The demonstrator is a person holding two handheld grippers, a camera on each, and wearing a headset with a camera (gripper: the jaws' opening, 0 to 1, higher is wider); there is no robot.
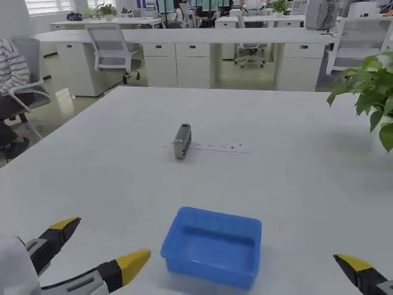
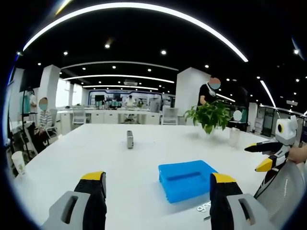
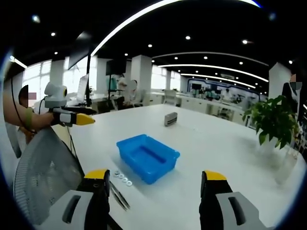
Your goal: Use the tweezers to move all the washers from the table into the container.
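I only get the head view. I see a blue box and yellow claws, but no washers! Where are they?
Observer: The right gripper view shows a short row of washers on the table, just off the blue container on its near side.
Operator: And the tweezers?
Observer: The tweezers lie flat beside the washers, nearer the person.
Operator: Is the right claw holding anything?
Observer: No, the right claw is wide open, holding nothing.

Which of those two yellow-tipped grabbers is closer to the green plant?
Right. The right gripper is on the plant's side of the blue container; the left gripper is on the container's opposite side.
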